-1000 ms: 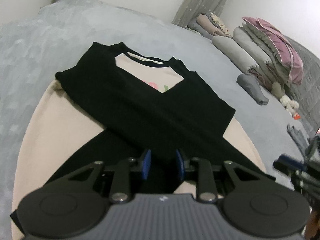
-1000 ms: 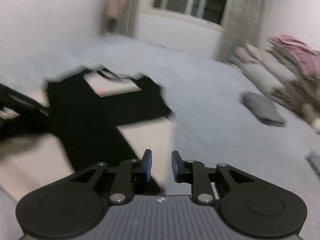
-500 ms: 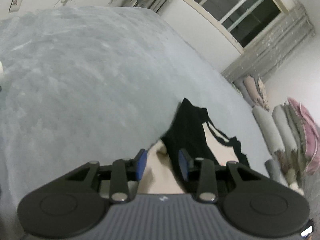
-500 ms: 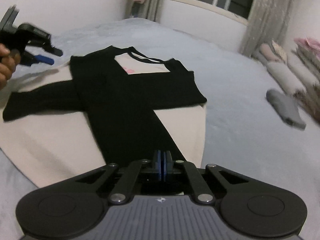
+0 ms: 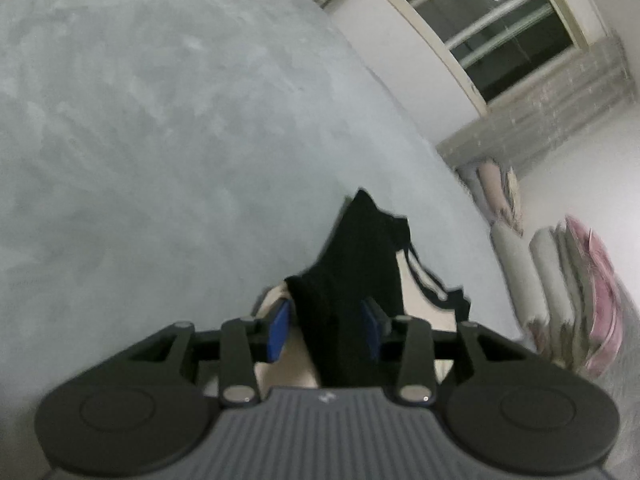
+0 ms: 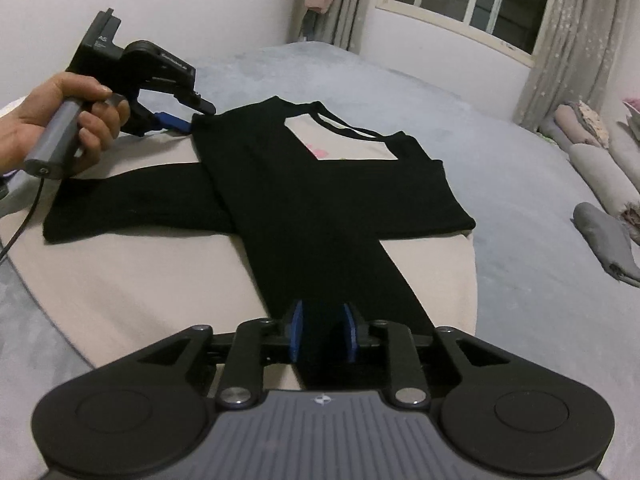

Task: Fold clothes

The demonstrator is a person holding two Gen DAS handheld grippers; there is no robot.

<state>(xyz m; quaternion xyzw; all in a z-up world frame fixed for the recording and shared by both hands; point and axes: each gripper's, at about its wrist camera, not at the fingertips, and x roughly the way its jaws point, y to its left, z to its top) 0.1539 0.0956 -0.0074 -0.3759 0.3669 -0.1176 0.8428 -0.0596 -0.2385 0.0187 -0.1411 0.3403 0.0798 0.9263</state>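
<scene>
Left gripper [image 5: 325, 322]: jaws are opening; the black shoulder corner of the shirt [image 6: 304, 184] is seen between the blue pads, not pressed
Right gripper [image 6: 322, 334]: jaws are opening; the black sleeve end lies between them, not clamped
Shirt: spread flat ahead of the right gripper, sleeves crossed over the cream body
Bed cover [image 5: 160, 128]: grey, stretched beyond the left gripper
Hand [image 6: 76, 120]: closed around the left gripper's handle

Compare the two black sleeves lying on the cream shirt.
The left sleeve lies crosswise, its cuff towards the hand; the right sleeve runs diagonally over it down to the right tongs. The left sleeve looks shorter and lies wholly on the shirt; the right sleeve's end sits between opening tongs. Both are black and flat.
</scene>
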